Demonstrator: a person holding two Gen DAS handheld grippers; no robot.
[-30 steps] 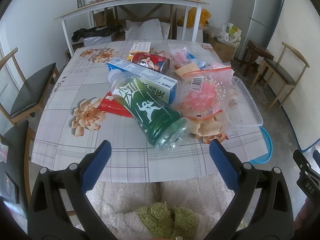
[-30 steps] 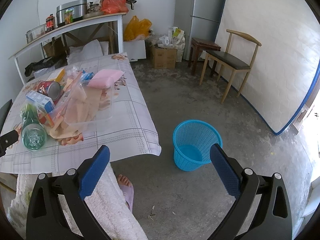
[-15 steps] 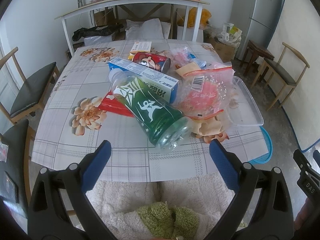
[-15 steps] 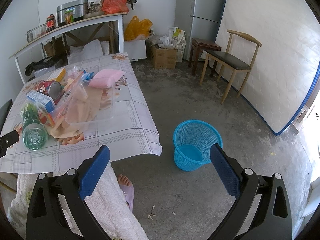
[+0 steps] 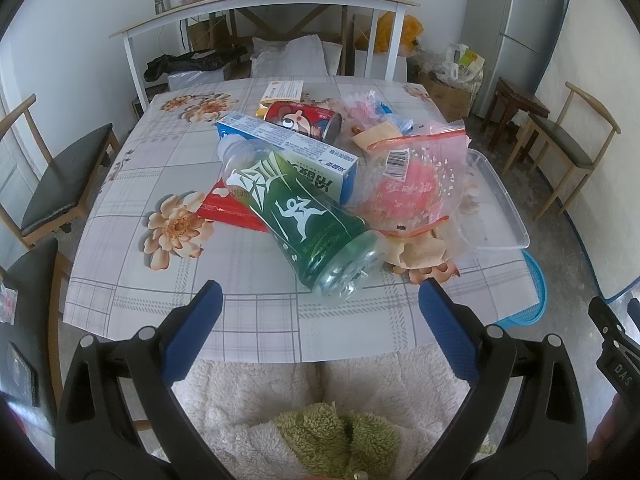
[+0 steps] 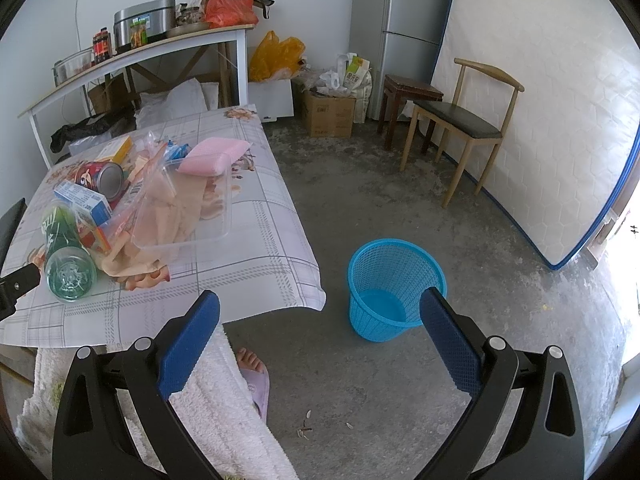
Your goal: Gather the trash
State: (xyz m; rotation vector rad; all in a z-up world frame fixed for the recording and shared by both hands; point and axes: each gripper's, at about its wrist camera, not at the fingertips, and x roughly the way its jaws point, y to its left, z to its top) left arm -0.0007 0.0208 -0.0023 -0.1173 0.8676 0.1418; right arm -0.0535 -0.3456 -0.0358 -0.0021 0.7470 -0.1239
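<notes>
A green plastic bottle (image 5: 304,216) lies on its side on the table (image 5: 132,280), its base toward me, on top of a blue-white carton (image 5: 288,148) and a red packet (image 5: 230,208). Behind them lie a red can (image 5: 304,120) and a clear zip bag (image 5: 416,176) with pink contents. My left gripper (image 5: 320,312) stands open just short of the bottle's base, holding nothing. My right gripper (image 6: 320,320) hangs open over the floor, right of the table, with the blue mesh basket (image 6: 394,286) behind its right finger. The bottle (image 6: 66,260) also shows at the left there.
A clear plastic tray (image 5: 496,208) sits at the table's right edge, with a pink sponge (image 6: 212,156) on it. Wooden chairs stand left (image 5: 52,176) and right (image 6: 460,120) of the table. A shelf (image 5: 256,4) and fridge (image 6: 404,36) line the back wall. A person's fleece-clad legs and slippered foot (image 6: 252,376) are below.
My left gripper has crept slightly forward toward the bottle. The right gripper has hardly moved.
</notes>
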